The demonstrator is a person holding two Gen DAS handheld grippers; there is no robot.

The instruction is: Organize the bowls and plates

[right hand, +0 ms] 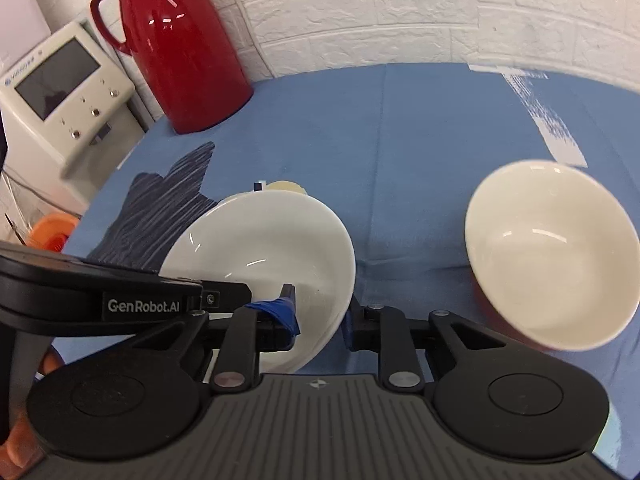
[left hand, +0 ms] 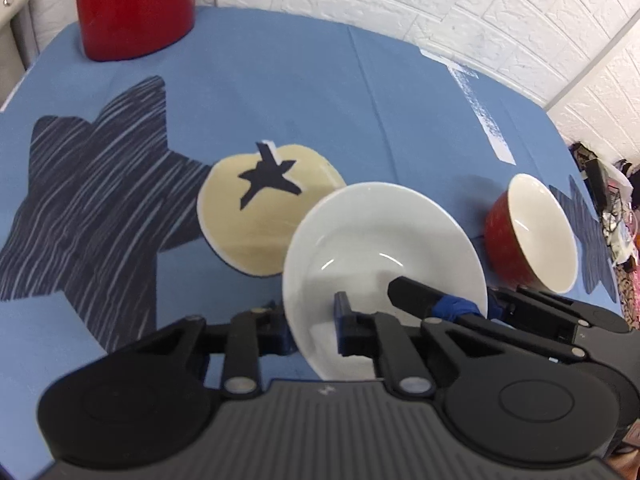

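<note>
**Both grippers clamped on one white plate**

We held the white plate by its near rim with both tools at once. Our left gripper had its fingers closed on the rim, one finger under the plate and one on its inner face. Our right gripper gripped the same rim a little further round, one finger inside the dish, the other outside. In the left wrist view the right tool's inner finger, wrapped in blue tape, lay across the plate's inside.

We judged the double grip to be for steadiness: a smooth glazed plate pinched at a single spot on its edge would tend to swing, and two pinches side by side keep it level. The plate sat tilted, its far edge beyond our fingers over the blue cloth of the table, partly covering a cream apple-shaped patch printed there.

The red bowl with a white inside stood to the right of our fingers, apart from the plate, and untouched. A red jug stood far ahead at the table's back edge, out of the way.
</note>
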